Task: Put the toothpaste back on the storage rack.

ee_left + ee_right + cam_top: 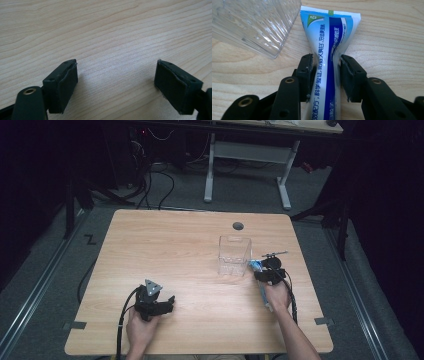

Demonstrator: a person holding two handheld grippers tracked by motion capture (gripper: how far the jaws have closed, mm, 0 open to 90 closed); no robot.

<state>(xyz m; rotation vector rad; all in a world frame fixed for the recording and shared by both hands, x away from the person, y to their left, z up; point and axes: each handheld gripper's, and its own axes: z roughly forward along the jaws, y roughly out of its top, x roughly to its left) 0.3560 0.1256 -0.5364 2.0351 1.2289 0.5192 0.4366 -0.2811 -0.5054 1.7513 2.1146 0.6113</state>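
Observation:
A white and blue toothpaste tube [329, 37] lies flat on the wooden table, its crimped end toward a clear plastic box [254, 22]. My right gripper [327, 60] is shut on the tube, whose body is pinched in between the two pads. From above, the tube [256, 265] and the right gripper [267, 270] sit just right of the upright clear box [234, 255]. My left gripper [169, 303] rests low at the front left of the table. Its jaws [116, 72] stand wide open over bare wood, with nothing between them.
The table [165, 245] has a round cable hole [238, 226] near its far edge, behind the clear box. Beyond the table stand another desk's white legs [209, 170], with cables on the grey floor.

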